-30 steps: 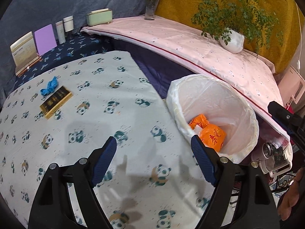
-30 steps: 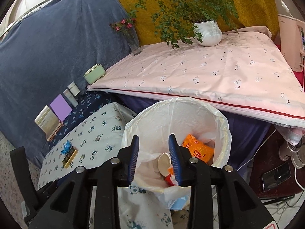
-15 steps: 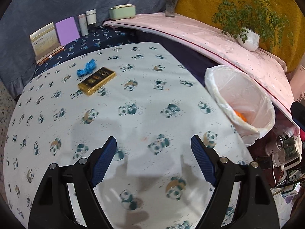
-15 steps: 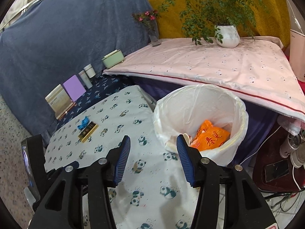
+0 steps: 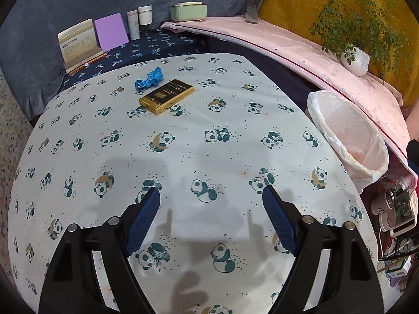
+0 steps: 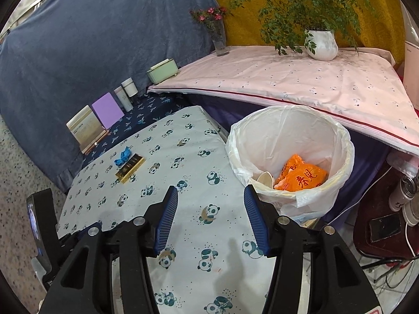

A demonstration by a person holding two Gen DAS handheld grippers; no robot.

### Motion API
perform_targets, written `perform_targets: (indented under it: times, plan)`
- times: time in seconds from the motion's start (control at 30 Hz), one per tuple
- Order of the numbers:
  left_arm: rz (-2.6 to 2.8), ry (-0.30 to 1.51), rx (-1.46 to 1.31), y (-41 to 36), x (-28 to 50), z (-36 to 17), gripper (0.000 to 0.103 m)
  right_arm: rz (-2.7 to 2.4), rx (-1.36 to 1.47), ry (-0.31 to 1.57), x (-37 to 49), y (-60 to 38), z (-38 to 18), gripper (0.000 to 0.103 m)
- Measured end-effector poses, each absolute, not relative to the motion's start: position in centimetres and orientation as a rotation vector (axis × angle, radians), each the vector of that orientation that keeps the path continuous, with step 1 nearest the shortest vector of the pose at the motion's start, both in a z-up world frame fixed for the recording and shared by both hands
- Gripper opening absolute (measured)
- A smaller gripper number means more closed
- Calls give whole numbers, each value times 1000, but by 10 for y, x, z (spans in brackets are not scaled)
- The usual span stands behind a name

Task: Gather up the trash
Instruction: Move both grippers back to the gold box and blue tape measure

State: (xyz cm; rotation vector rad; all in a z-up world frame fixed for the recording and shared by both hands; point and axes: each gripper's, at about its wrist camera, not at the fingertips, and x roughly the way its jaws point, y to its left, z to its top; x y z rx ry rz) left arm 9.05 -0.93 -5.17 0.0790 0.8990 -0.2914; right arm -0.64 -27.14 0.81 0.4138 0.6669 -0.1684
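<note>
A crumpled blue wrapper [image 5: 149, 80] and a gold and black box [image 5: 166, 96] lie at the far side of the panda-print table [image 5: 183, 157]; both show in the right wrist view, wrapper [image 6: 122, 156], box [image 6: 130, 168]. A bin with a white liner [image 6: 288, 130] stands at the table's right edge and holds an orange packet [image 6: 303, 176] and a paper cup [image 6: 265, 178]. My left gripper [image 5: 210, 196] is open and empty above the near table. My right gripper [image 6: 210, 193] is open and empty, left of the bin.
A dark blue shelf at the back holds a booklet [image 5: 78, 43], a purple card [image 5: 111, 31], two white jars [image 5: 140, 22] and a green box [image 5: 188, 11]. A pink-covered surface [image 6: 301, 78] carries a flower vase [image 6: 218, 39] and a potted plant [image 6: 320, 43]. Clutter and cables lie on the floor at the right.
Both grippers have pulled back from the bin toward the table. The right jaws have opened wider. The left view has swung left, so the wrapper and box are nearer the centre.
</note>
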Motion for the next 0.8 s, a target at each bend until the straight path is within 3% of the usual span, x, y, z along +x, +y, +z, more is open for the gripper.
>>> perform_targets:
  times: [0.33,0.57,0.8]
  plan:
    - [-266,900,60,6,98,-57,77,-151,396,681,5,-259,5,52]
    - [-232,870,78,18,114,-55,86,-129,373,715,24,-252,-7,52]
    - [-186,853,84,38,155,-61,88,-88,338,754,62,-232,-18,52]
